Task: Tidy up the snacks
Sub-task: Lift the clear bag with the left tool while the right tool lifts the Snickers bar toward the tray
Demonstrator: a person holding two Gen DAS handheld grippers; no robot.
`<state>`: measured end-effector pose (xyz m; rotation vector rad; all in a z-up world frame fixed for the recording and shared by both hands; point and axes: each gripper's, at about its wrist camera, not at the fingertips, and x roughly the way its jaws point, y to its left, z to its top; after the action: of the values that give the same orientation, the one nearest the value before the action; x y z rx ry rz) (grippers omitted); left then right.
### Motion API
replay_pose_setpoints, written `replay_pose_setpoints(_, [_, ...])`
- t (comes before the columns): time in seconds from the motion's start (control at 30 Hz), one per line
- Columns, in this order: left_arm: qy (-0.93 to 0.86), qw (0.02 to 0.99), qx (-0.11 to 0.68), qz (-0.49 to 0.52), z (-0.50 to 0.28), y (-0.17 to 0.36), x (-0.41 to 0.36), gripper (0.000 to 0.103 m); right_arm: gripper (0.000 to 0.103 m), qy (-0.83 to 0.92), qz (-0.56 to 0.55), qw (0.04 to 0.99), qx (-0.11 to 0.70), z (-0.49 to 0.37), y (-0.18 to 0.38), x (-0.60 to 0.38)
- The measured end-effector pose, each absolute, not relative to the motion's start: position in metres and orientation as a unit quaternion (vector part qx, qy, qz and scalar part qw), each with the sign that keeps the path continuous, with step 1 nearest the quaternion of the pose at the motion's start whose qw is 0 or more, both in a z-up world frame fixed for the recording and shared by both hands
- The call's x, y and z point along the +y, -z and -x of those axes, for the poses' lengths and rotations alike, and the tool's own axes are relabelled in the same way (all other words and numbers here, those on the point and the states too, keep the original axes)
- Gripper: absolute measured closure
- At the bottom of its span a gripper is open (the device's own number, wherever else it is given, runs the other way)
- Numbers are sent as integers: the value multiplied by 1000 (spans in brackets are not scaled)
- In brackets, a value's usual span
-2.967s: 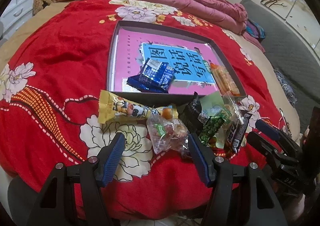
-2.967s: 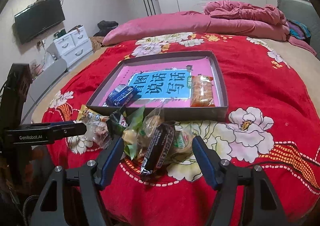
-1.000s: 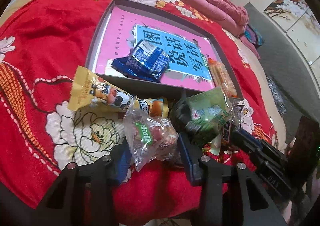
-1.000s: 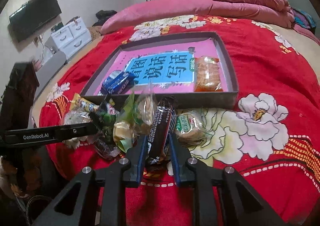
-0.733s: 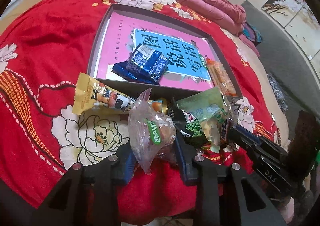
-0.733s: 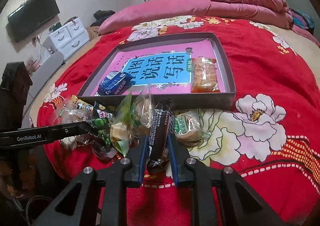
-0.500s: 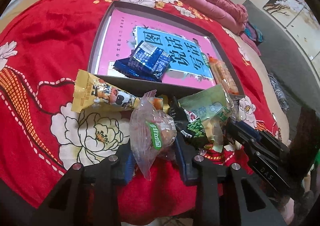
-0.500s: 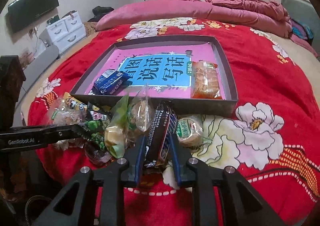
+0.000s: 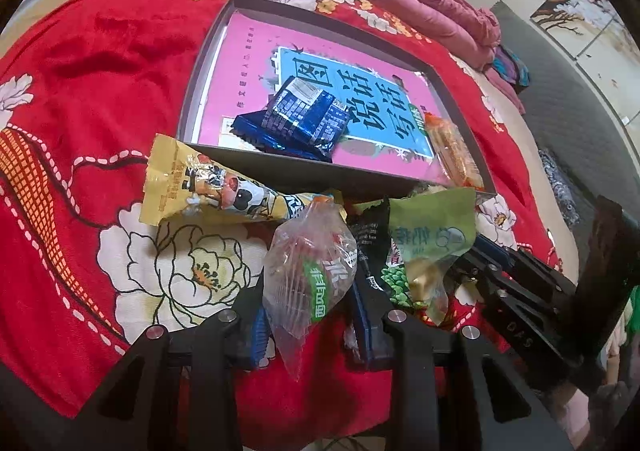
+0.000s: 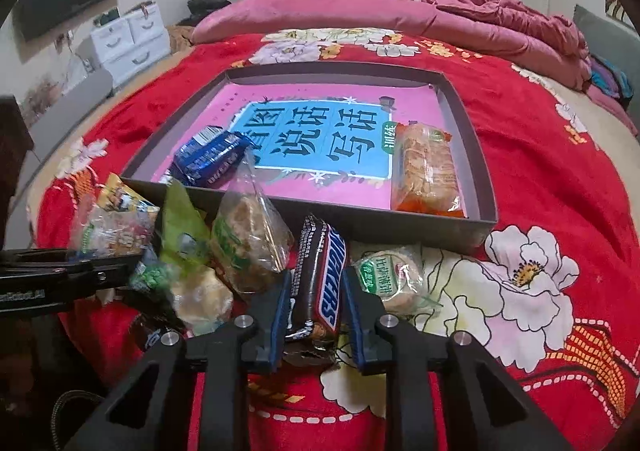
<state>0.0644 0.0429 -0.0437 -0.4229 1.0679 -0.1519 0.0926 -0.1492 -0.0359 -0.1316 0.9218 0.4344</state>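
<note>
My left gripper (image 9: 310, 303) is shut on a clear bag of candies (image 9: 308, 271), which stands up between the blue pads above the red blanket. In the right wrist view my right gripper (image 10: 316, 291) grips a brown Snickers bar (image 10: 322, 251) by its near end, with the jaws closing on it. Just beyond both lies a dark tray (image 9: 280, 167) lined with a pink and blue book cover. It holds blue packets (image 9: 304, 119) at the near left and an orange cracker packet (image 10: 426, 171) at the right.
Loose snacks lie in front of the tray: a yellow packet (image 9: 208, 191), a green pea bag (image 9: 424, 239), a clear cookie bag (image 10: 248, 243) and a round biscuit packet (image 10: 388, 275). Pink bedding is heaped at the far end of the bed, and white drawers stand at the left.
The left jaws narrowed on the candy bag, which now stands upright between them. The right gripper moved a little toward the tray with the Snickers bar, whose far end has lifted.
</note>
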Motion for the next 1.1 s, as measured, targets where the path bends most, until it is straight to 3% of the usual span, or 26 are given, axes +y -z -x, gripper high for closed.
replay_pose_setpoints(0.3, [76, 844, 489, 206, -62, 35, 48, 70, 92, -215, -5, 882, 420, -89, 17, -182])
replay_pose_setpoints(0.6, [75, 844, 488, 209, -61, 33, 50, 70, 92, -245, -6, 868, 431, -87, 20, -174])
replay_pose_setpoints(0.77, [75, 844, 487, 211, -61, 33, 50, 70, 86, -236, 23, 869, 434, -86, 25, -166])
replay_pose_setpoints(0.87, [75, 846, 484, 211, -61, 32, 51, 70, 71, -228, 28, 867, 443, -89, 29, -164])
replay_pose_setpoints(1.1, [76, 851, 475, 211, -61, 28, 54, 70, 71, -236, 43, 852, 466, -100, 46, -153])
